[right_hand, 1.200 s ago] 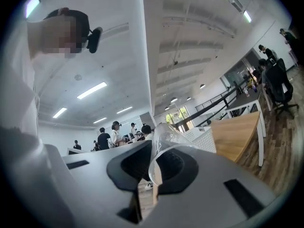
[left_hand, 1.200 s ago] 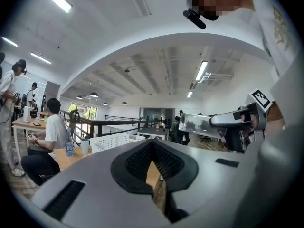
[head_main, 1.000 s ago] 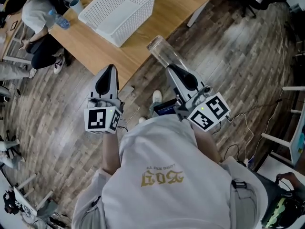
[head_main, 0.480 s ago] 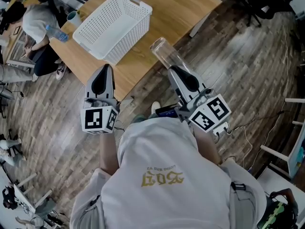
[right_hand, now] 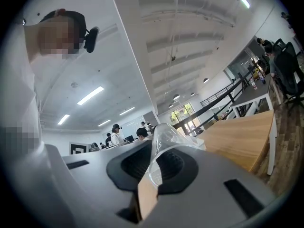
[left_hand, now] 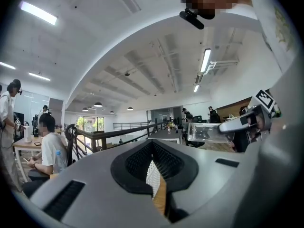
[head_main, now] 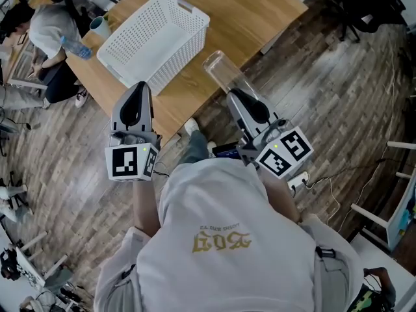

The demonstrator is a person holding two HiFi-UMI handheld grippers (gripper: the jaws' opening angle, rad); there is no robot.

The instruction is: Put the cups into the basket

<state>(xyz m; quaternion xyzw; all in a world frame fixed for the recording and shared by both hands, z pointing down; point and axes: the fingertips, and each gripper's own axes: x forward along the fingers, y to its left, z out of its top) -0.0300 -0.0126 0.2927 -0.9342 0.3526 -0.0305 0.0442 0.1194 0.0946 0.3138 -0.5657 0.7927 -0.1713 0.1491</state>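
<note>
A white lattice basket (head_main: 153, 38) stands empty on the wooden table (head_main: 247, 12). My right gripper (head_main: 234, 93) is shut on a clear plastic cup (head_main: 220, 71), which sticks out past the jaws over the table's near edge. In the right gripper view the same cup (right_hand: 164, 144) fills the gap between the pads of that gripper (right_hand: 152, 167). My left gripper (head_main: 138, 86) is shut with nothing in it, just short of the basket's near corner. The left gripper view shows the cup (left_hand: 206, 131) off to its right.
A small pale cup (head_main: 99, 25) and a blue water bottle (head_main: 78, 48) stand at the table's far left corner, beside a seated person (head_main: 45, 25). Dark office chairs (head_main: 367, 2) stand at the top right. Cables (head_main: 331, 174) lie on the wooden floor.
The table and basket have drawn nearer in the head view, and a foot has stepped forward. Both grippers have kept their state, with the cup still held in the right one.
</note>
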